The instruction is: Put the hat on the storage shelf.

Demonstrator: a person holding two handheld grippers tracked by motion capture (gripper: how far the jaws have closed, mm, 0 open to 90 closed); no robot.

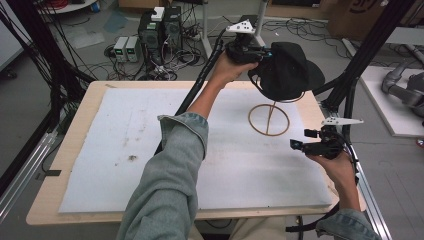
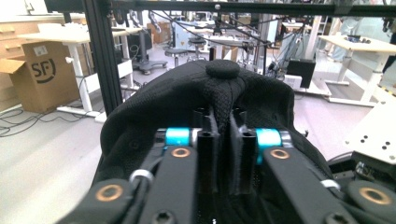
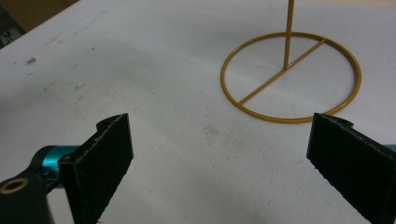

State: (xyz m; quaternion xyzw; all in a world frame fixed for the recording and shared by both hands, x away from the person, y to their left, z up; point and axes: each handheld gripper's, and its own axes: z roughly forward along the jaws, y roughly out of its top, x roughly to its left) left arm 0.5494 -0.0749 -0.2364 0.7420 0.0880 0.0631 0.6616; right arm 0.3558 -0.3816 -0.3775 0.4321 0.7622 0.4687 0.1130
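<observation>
A black cap (image 1: 287,70) hangs in the air over the gold wire stand (image 1: 270,120), whose ring base rests on the white mat (image 1: 115,150). My left gripper (image 1: 262,56) grips the cap from the left at its back edge. In the left gripper view the two jaws stand close together with cap fabric (image 2: 224,88) pinched between them, my left gripper (image 2: 223,135) shut on it. My right gripper (image 1: 298,140) hovers low at the table's right side, open. Its jaws stand wide apart in the right gripper view (image 3: 219,158), pointing at the stand's ring and thin upright rod (image 3: 289,77).
The mat covers most of a wooden table (image 1: 75,125). Black frame posts (image 1: 370,45) rise at the right rear corner, close behind the cap. Computers and cables (image 1: 160,30) lie on the floor beyond the table. A cardboard box (image 2: 39,74) stands far off.
</observation>
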